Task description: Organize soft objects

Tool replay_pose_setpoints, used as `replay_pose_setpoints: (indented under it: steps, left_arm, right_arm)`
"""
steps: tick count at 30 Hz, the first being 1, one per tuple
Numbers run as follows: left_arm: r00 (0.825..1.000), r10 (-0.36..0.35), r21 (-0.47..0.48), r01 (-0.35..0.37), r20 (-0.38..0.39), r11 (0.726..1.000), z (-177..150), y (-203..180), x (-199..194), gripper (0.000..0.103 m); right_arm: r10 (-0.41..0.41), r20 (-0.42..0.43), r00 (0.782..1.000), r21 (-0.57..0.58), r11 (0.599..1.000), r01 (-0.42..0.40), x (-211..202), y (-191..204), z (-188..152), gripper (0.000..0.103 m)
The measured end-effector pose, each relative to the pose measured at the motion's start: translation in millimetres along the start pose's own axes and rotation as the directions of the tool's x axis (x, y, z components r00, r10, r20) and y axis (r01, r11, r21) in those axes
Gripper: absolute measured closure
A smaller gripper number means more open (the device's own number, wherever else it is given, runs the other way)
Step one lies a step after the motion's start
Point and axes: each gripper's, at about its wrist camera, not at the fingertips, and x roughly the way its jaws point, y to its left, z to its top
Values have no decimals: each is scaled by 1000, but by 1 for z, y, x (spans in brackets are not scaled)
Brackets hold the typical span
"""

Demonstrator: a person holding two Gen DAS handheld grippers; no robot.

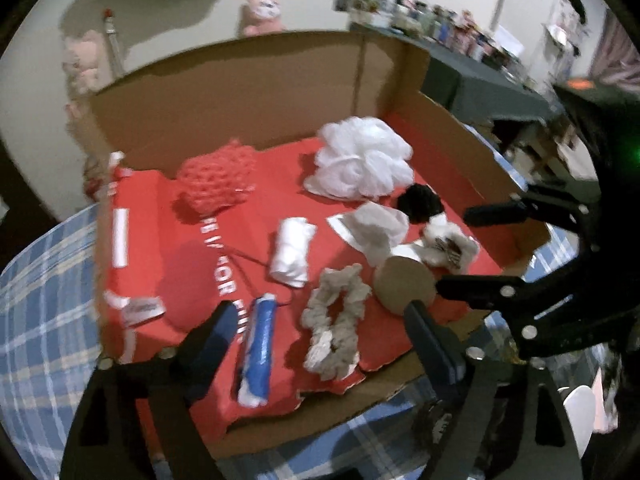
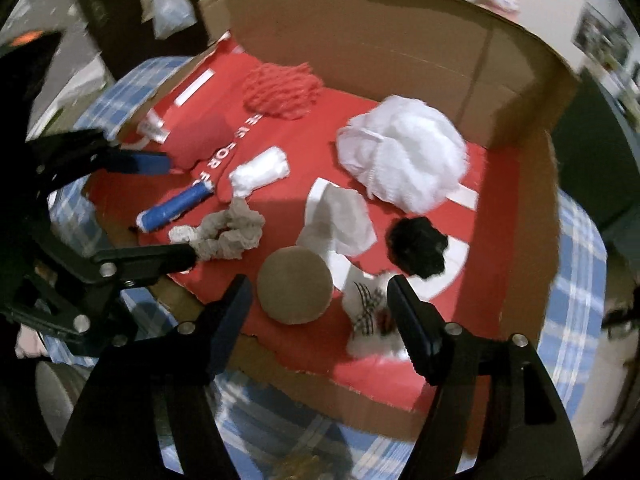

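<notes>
A shallow cardboard box [image 1: 240, 100] with a red floor holds the soft things. At the back lie a red knitted piece [image 1: 218, 178] and a white mesh pouf [image 1: 360, 160]. Nearer are a black pompom [image 1: 420, 200], a white cloth [image 1: 376, 228], a rolled white cloth [image 1: 292, 250], a blue and white roll [image 1: 260, 344], a beige scrunchie [image 1: 336, 320], a brown round pad [image 2: 294, 284] and a fluffy white piece with a checked bow [image 2: 368, 316]. My left gripper [image 1: 320, 316] hangs open above the scrunchie. My right gripper [image 2: 318, 286] is open above the pad and bow, holding nothing.
The box rests on a blue plaid cloth [image 1: 44, 280]. Its tall back wall [image 2: 360, 32] and lower right wall [image 1: 460, 128] border the floor. The front edge is torn and low. A cluttered dark shelf [image 1: 480, 72] stands behind on the right.
</notes>
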Motion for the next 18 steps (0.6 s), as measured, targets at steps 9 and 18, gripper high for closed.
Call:
replay_pose_setpoints:
  steps: [9, 18]
  left_arm:
    - [999, 49, -155, -49, 1, 987, -18, 11, -7, 8]
    - [996, 84, -184, -87, -24, 979, -29, 12, 2, 8]
  right_arm:
    - [-79, 20, 997, 146, 986, 75, -4, -3, -19, 29]
    - [-111, 22, 994, 208, 973, 104, -1, -10, -27, 29]
